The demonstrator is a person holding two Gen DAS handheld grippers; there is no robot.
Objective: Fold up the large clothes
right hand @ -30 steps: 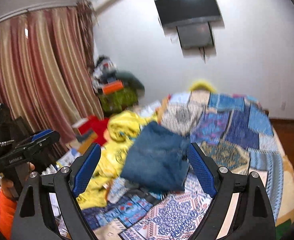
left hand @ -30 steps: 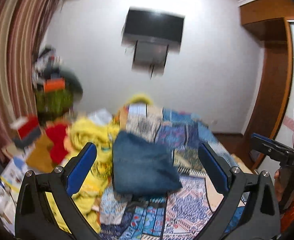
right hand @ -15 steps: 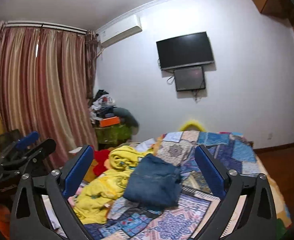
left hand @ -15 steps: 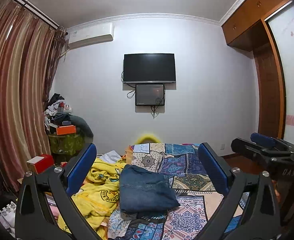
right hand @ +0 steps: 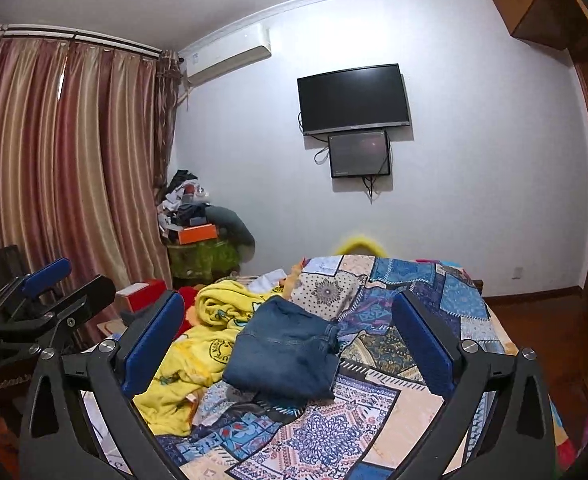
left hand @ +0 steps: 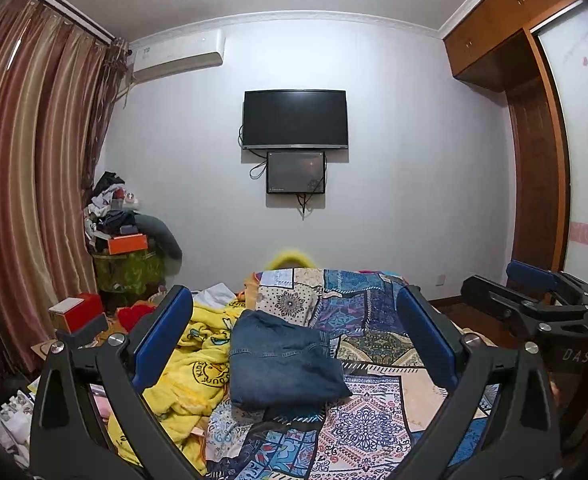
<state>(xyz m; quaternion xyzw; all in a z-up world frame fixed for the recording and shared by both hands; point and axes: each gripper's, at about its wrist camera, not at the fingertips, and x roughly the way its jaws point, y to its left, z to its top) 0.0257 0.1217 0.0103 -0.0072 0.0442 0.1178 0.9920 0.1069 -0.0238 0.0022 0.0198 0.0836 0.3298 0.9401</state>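
Note:
A folded pair of blue jeans point(left hand: 284, 360) lies on the patchwork bedspread point(left hand: 373, 424); it also shows in the right wrist view point(right hand: 288, 354). My left gripper point(left hand: 294, 340) is open and empty, held up and back from the bed, with the jeans seen between its blue pads. My right gripper point(right hand: 290, 340) is open and empty, also raised and away from the jeans. Each gripper shows at the edge of the other's view: the right one point(left hand: 533, 304) and the left one point(right hand: 50, 292).
A crumpled yellow blanket point(left hand: 198, 364) lies left of the jeans. Red and orange boxes point(left hand: 80, 316) and a clothes pile point(left hand: 122, 232) stand by the striped curtain point(left hand: 26, 184). A TV point(left hand: 295, 118) hangs on the far wall. A wooden wardrobe point(left hand: 537, 184) is at right.
Both grippers have lifted and tilted up from the bed, so the jeans sit lower and farther in view. The jeans have not moved.

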